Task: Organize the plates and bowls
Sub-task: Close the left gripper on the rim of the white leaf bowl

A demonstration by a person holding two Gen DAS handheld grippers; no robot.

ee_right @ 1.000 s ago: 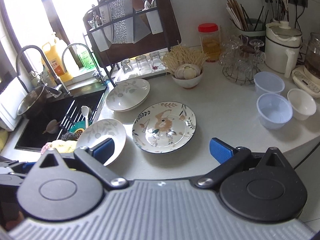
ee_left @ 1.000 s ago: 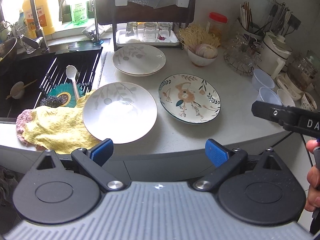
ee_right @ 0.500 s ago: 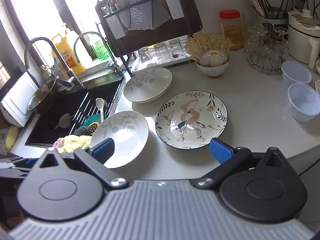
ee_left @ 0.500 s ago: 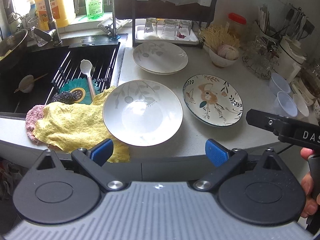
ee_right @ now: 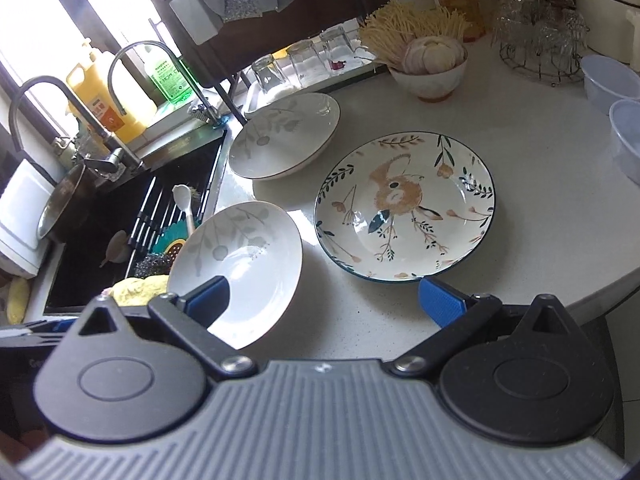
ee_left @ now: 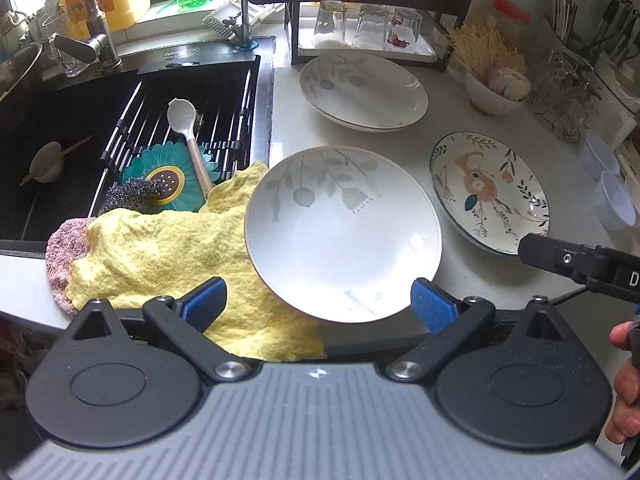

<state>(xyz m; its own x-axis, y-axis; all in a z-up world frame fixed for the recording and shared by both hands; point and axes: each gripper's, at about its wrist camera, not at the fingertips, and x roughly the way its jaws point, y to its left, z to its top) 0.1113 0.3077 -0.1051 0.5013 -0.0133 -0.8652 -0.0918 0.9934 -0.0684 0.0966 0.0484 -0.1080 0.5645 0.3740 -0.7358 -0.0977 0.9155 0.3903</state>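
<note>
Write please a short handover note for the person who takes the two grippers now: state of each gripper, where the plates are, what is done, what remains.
Left gripper: open, empty, at the near white plate, which partly lies on the yellow cloth.
Right gripper: open, empty, before the fox-pattern plate.
Second white plate sits by the glass rack.
Done: nothing stacked yet.
Left: gather all three plates.
</note>
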